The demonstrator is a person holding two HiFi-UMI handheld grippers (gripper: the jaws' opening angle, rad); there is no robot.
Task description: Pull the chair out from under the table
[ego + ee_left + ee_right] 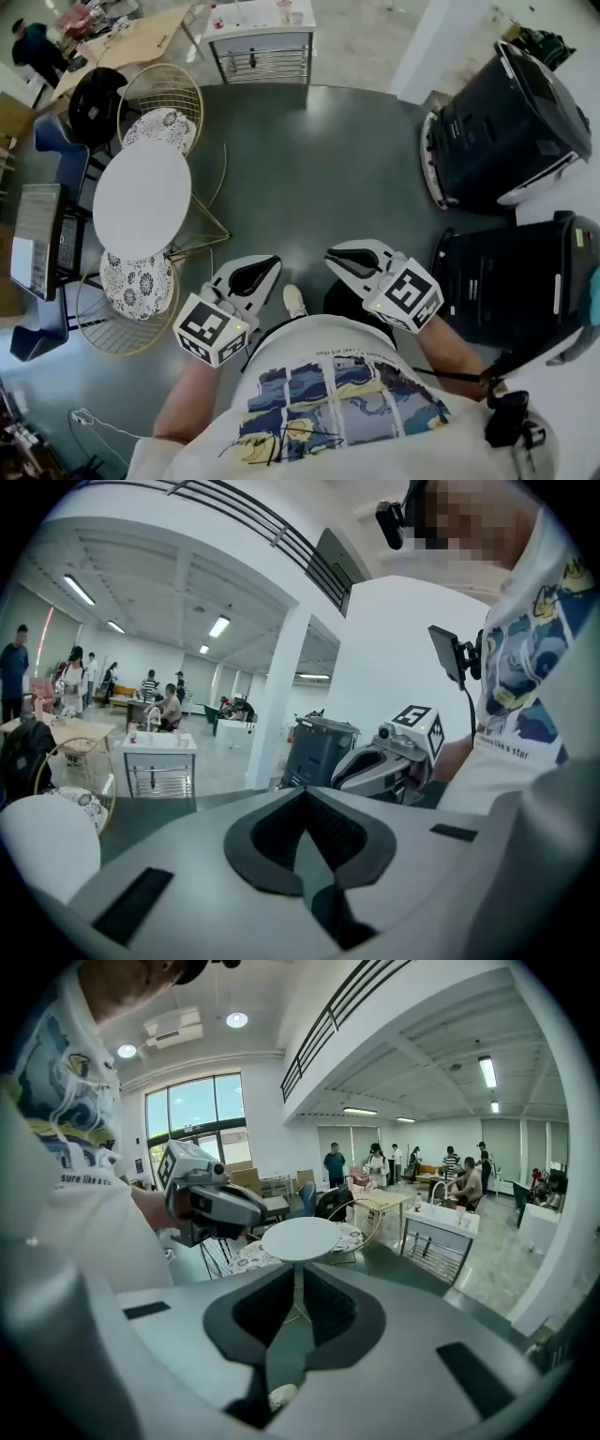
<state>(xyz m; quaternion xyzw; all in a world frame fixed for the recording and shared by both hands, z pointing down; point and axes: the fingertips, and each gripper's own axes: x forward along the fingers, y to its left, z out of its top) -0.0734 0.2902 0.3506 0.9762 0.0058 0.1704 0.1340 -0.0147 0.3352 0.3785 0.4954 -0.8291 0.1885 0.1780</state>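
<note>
A round white table (141,199) stands at the left on the dark floor. Two gold wire chairs with lacy cushions are tucked against it, one on the far side (161,127) and one on the near side (136,286). My left gripper (267,262) hangs shut and empty in front of my body, to the right of the near chair and apart from it. My right gripper (336,255) is beside it, shut on nothing. In the right gripper view the table (300,1237) and a cushion (352,1235) lie beyond the shut jaws (298,1274).
Two large black machines (511,122) (511,281) stand at the right. A white cart with a metal rack (261,47) is at the back. A blue chair (61,155) and a grey box (37,239) sit left of the table. My shoe (294,300) shows below the grippers.
</note>
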